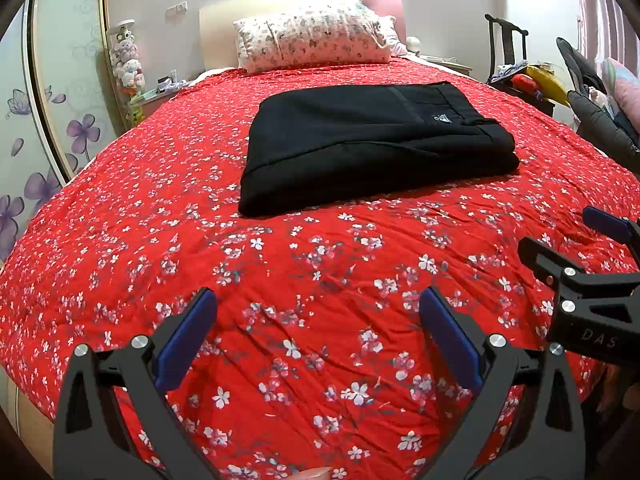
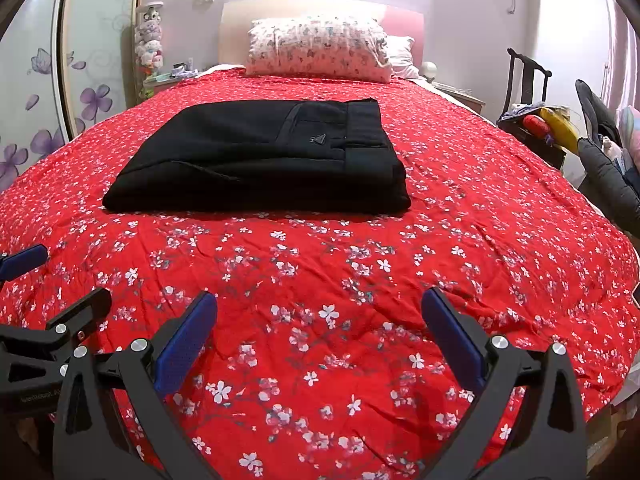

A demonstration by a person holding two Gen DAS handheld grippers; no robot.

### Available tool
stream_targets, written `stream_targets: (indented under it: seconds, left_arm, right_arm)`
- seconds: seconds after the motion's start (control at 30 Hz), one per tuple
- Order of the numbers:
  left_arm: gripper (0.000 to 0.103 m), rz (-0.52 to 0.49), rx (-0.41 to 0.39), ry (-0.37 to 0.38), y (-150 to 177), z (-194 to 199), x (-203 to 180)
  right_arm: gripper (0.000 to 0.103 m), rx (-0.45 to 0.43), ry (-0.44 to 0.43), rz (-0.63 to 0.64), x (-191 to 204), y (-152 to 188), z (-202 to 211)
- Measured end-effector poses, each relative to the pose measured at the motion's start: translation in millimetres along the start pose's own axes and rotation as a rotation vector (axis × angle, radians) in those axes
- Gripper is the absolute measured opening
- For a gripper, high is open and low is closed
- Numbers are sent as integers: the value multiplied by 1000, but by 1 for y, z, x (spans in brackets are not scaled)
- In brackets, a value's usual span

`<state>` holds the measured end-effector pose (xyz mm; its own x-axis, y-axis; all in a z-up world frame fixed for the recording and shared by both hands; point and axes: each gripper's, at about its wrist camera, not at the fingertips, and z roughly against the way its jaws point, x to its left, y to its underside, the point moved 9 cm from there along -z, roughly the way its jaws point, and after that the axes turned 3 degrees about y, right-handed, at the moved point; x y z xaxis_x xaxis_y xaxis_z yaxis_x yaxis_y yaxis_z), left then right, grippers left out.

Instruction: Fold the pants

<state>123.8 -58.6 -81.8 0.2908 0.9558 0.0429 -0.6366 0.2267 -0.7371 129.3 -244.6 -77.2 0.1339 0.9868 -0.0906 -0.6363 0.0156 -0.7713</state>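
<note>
Folded pants are seen at 12 o'clock on the bed. Left claw and right claw are held wide open, empty; edges should be squared before withdrawal.

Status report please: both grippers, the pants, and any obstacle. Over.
Left gripper open, empty. Right gripper open, empty. Black pants folded flat on red bedspread. Nothing in the way.

A floral pillow lay against the headboard of the red-quilted bed. A dark chair stood beside the bed.
</note>
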Motion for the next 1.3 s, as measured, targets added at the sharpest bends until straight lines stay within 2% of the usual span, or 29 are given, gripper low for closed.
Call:
stream_targets:
  seconds: [1.3]
  left_arm:
    - [101,2,-4,-11,2,-1,2]
  right_arm:
    - [102,0,-2,0,-2,0,-1]
